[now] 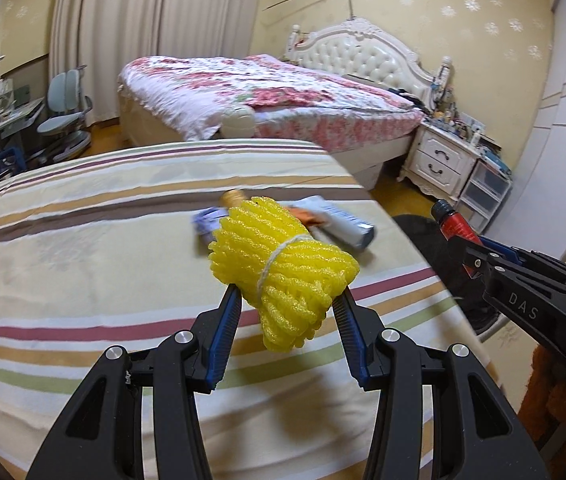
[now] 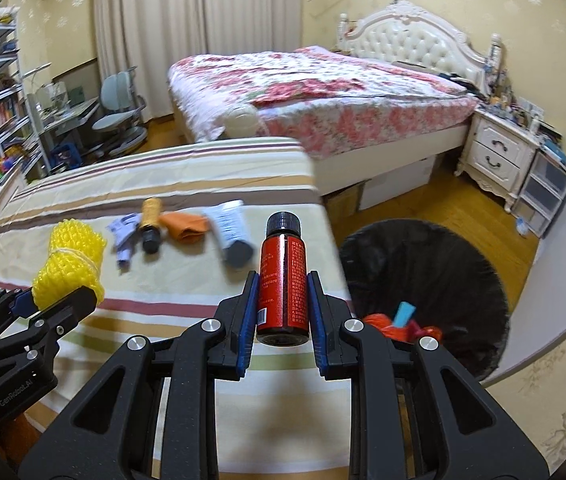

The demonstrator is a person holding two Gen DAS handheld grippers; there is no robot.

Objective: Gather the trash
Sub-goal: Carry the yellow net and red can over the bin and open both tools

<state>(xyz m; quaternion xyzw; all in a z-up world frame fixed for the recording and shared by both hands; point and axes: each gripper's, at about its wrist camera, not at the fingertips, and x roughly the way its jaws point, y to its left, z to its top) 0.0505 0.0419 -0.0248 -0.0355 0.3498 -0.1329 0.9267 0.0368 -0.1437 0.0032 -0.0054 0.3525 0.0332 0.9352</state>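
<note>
- The left hand-held gripper (image 1: 287, 300) pinches a yellow foam net (image 1: 283, 264), a soft ribbed roll tied with a thin string, above the striped bed (image 1: 83, 240).
- The right hand-held gripper (image 2: 283, 300) is pressed on a small red bottle (image 2: 283, 280) with a black cap, held upright near the bed's edge.
- The black-lined trash bin (image 2: 443, 248) stands on the floor just beside the bed, with some trash already in it.
- Risk, in my judgement: the foam is springy and held only at its lower part, so it may slip out during carrying.
- The bottle is smooth and round; a tilt could let it slide between the pads.
- Still on the bed: an amber bottle (image 2: 150, 220), a purple wrapper (image 2: 125, 240), an orange cloth (image 2: 183, 224) and a white tube (image 2: 231, 232).
</note>
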